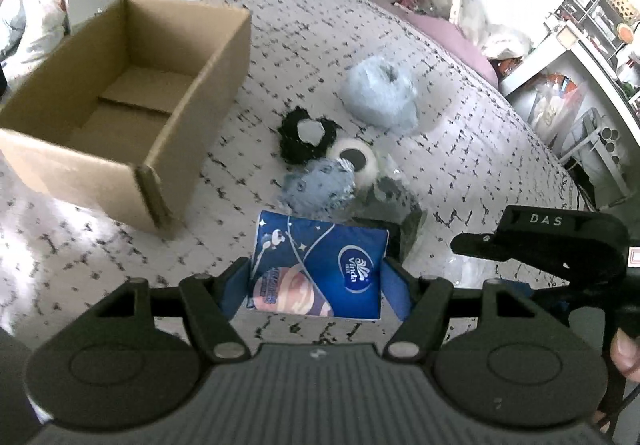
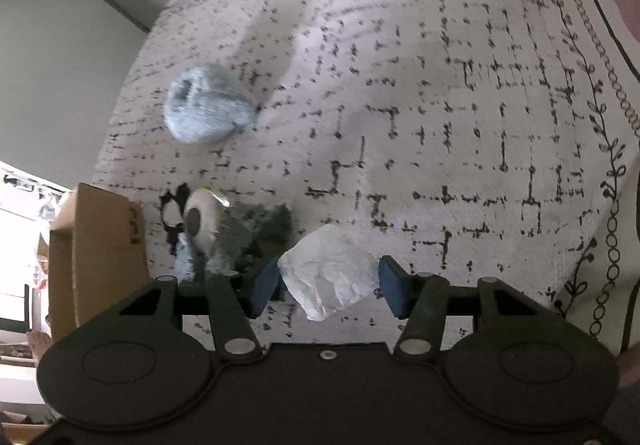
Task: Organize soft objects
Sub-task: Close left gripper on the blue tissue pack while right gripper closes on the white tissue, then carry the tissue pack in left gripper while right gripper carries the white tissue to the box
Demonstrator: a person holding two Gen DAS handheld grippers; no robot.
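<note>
Left gripper point(image 1: 316, 277) pinches a blue Vinda tissue pack point(image 1: 320, 269), held low in the centre of the frame above the patterned bedspread point(image 1: 460, 133). Right gripper point(image 2: 328, 281) has its blue pads against a crumpled white plastic bag point(image 2: 332, 277), lower centre. Beyond sit a black scrunchie point(image 1: 304, 137), a white tape roll point(image 1: 356, 161), a fluffy pale-blue ball point(image 1: 380, 93), and upper left the open cardboard box point(image 1: 208, 93)

Black grippers point(image 1: 316, 277), blue-padded jaws, silver screws
</note>
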